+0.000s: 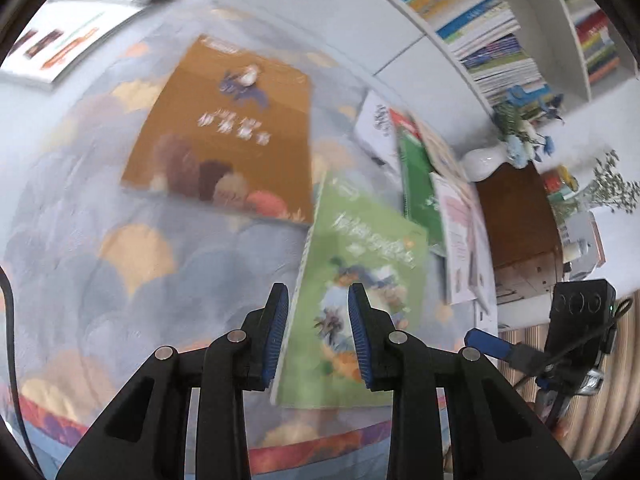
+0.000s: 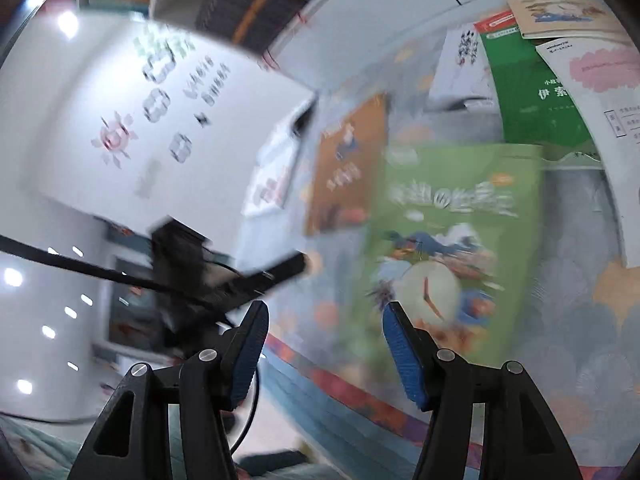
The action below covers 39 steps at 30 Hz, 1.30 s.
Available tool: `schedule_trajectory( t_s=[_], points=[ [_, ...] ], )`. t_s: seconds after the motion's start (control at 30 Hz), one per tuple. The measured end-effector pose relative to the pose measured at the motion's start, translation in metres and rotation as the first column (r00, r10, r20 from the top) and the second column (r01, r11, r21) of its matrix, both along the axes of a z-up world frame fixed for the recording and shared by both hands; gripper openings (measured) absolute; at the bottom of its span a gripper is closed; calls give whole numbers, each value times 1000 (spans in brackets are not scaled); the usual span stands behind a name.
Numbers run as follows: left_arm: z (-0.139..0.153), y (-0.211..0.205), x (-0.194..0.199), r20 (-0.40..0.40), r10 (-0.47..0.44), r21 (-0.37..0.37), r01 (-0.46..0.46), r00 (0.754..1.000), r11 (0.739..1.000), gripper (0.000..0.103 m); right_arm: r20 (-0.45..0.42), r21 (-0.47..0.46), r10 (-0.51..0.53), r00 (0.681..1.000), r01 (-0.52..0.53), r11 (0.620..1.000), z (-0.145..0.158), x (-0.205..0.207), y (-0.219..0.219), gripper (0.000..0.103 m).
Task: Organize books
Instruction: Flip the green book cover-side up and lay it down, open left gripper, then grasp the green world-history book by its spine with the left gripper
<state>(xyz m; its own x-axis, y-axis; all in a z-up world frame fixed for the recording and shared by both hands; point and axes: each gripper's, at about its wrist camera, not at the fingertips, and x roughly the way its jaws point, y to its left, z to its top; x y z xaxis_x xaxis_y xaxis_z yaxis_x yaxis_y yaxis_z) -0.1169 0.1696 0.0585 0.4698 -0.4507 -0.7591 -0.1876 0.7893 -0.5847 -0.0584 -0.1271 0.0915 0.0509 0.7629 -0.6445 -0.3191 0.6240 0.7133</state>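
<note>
Reach step: both tools empty, L tool point(image 1: 318, 300) narrow, R tool point(image 2: 325, 316) wide, over green book point(image 1: 360, 280); next: grab its edge.

A pastel rug point(image 1: 132, 256) printed with scalloped blue, peach and lilac shapes and edged by a red-orange border covers the floor ahead of the tool. Beyond it stands a white shelving unit point(image 1: 532, 4). To the right, a white vase point(image 1: 482, 162) of blue flowers sits on a brown wooden cabinet point(image 1: 516, 216), beside striped wood flooring point(image 1: 580, 392).
</note>
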Motion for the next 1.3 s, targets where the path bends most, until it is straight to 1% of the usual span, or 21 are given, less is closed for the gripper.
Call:
schedule_trajectory(
  t_s=[0.03, 0.1, 0.13, 0.23, 0.27, 0.3, 0.37, 0.43, 0.53, 0.6, 0.67, 0.7, 0.73, 0.77, 0.8, 0.83, 0.97, 1.0, 1.1, 1.2, 1.3],
  points=[
    [-8, 0, 0, -26, -6, 6, 6, 1000, 1000, 27, 14, -53, 13, 1000, -12, 999, -4, 0, -3, 62],
    [-23, -9, 2, -75, -20, 54, 24, 997, 998, 28, 43, -194, 34, 999, -25, 981, -15, -3, 4, 62],
    [-29, -15, 4, -101, -30, 67, 37, 994, 997, 28, 53, -264, 48, 997, -33, 964, -24, -4, 3, 62],
    [-46, -29, 3, -163, -77, 66, 88, 984, 994, 29, 63, -408, 52, 997, -22, 913, -47, -8, 4, 62],
    [-47, -35, 4, -158, -85, 80, 98, 984, 992, 32, 61, -433, 41, 997, -10, 901, -54, -8, 4, 62],
    [-44, -40, 4, -138, -95, 96, 109, 986, 989, 42, 63, -450, 34, 997, -2, 893, -59, -7, 0, 61],
    [-43, -47, 3, -130, -117, 79, 128, 985, 989, 57, 78, -485, 12, 997, 27, 874, -68, -6, -3, 52],
    [-45, -54, 2, -127, -138, 75, 149, 982, 986, 57, 80, -486, 1, 997, 39, 873, -74, -4, -4, 45],
    [-42, -65, 1, -115, -174, 115, 187, 978, 976, 57, 98, -479, 13, 995, 35, 877, -77, -9, -6, 44],
    [-41, -66, 1, -111, -182, 99, 193, 977, 976, 56, 76, -437, 28, 997, 8, 900, -80, -11, -9, 44],
    [-40, -58, 2, -107, -163, 41, 168, 981, 985, 56, 69, -426, 14, 998, 17, 904, -78, -12, -14, 45],
    [-39, -50, 0, -95, -142, -21, 141, 985, 990, 56, 71, -427, 12, 997, 19, 904, -78, -11, -14, 46],
    [-36, -39, -1, -64, -116, -121, 107, 991, 987, 56, 73, -423, 15, 997, 17, 906, -79, -12, -15, 46],
    [-34, -32, -2, -40, -102, -190, 93, 994, 977, 57, 68, -414, 8, 998, 21, 910, -79, -11, -18, 46],
    [-30, -25, -4, -11, -85, -276, 78, 996, 958, 57, 58, -399, -3, 998, 26, 917, -80, -9, -23, 46],
    [-27, -21, -6, 13, -76, -330, 76, 997, 941, 57, 43, -378, -14, 999, 30, 925, -82, -8, -28, 46],
    [-23, -19, -8, 49, -33, -418, 50, 998, 907, 56, -40, -277, -85, 996, 71, 958, -87, 1, -47, 45],
    [-26, -20, -8, 36, -22, -428, 36, 999, 903, 53, -57, -258, -96, 994, 78, 963, -88, 2, -50, 45],
    [-37, -33, -3, -26, -35, -340, 24, 999, 940, 36, -89, -222, -112, 990, 90, 971, -90, 4, -57, 45],
    [-42, -45, 0, -48, -65, -314, 47, 997, 948, 24, -100, -206, -122, 988, 99, 973, -90, 4, -60, 46],
    [-42, -56, 7, -58, -90, -292, 69, 994, 954, 21, -111, -193, -131, 985, 108, 975, -91, 3, -62, 46]
  ],
)
